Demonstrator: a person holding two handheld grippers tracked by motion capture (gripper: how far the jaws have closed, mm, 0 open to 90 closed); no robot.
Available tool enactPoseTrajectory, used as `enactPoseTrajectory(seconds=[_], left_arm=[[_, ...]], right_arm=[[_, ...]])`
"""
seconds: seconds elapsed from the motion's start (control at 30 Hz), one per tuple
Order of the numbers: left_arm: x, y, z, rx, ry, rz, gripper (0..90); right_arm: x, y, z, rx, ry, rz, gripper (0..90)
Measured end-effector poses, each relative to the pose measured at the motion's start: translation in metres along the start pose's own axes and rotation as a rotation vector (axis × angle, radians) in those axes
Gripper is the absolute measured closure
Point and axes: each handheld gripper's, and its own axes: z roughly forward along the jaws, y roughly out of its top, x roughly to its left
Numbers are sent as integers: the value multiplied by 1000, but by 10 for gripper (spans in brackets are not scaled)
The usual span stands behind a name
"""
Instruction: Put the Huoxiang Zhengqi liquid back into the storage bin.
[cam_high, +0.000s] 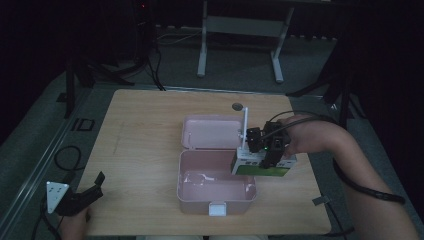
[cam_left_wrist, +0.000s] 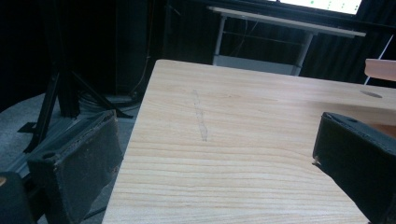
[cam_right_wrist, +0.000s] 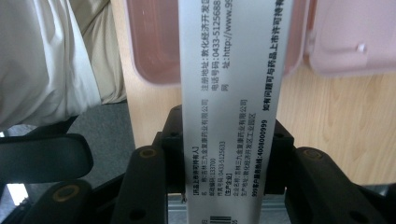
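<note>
Right gripper (cam_high: 264, 150), jaws clamped on the narrow sides of a white-and-green medicine carton (cam_high: 260, 165), carries it above the right rim of the open pink box (cam_high: 190, 175). The carton's long axis runs level, and the compartment lies just leftward and below. Left gripper (cam_high: 82, 197), jaws apart, rests well away at the table's (cam_high: 145, 130) near-left corner.

Dim room, dark at the far wall. Pale wooden table (cam_high: 145, 145) in the middle, round hole (cam_high: 237, 106) near its far edge. Grey carpeted floor (cam_high: 240, 60) all around. White-legged desk frame (cam_high: 240, 25) farther back, black stands (cam_high: 75, 80) to the left and right, loose black cables (cam_high: 67, 157) on the floor at the left.
</note>
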Motion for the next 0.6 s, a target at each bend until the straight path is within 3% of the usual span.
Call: enactPoseTrajectory(seconds=[0.37,0.6], left_arm=[[0,0,0,-1,-3,-2,11],[1,0,0,-2,-5,-3,11]], right_arm=[[11,49,3,-15,11,-82,618],[13,67,15,-14,31,-92,618]])
